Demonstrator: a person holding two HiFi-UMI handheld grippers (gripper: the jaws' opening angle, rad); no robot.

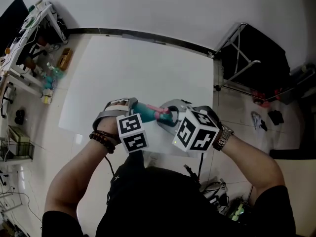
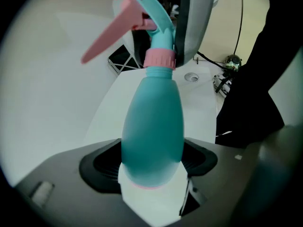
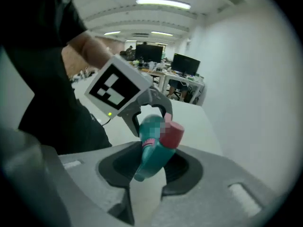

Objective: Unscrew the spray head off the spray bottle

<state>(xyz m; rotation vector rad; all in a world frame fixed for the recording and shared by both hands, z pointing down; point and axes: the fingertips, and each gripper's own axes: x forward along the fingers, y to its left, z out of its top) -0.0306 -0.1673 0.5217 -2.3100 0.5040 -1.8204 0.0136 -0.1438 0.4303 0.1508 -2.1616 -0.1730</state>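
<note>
Wide-set left gripper (image 2: 151, 167) jaws clamp the spray bottle (image 2: 154, 122); right gripper (image 3: 147, 173) jaws pinch its spray head (image 3: 156, 151).

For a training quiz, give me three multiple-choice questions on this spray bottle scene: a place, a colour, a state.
1. Which gripper holds the spray bottle by its body? A) right gripper B) left gripper C) neither
2. What colour is the collar at its neck? A) pink B) yellow C) black
3. Where is the spray head? A) off, lying apart B) missing C) on the bottle's neck
Answers: B, the teal body is clamped in the left jaws; A, the ring under the head is pink; C, the head sits on the neck, gripped by the right gripper.
</note>
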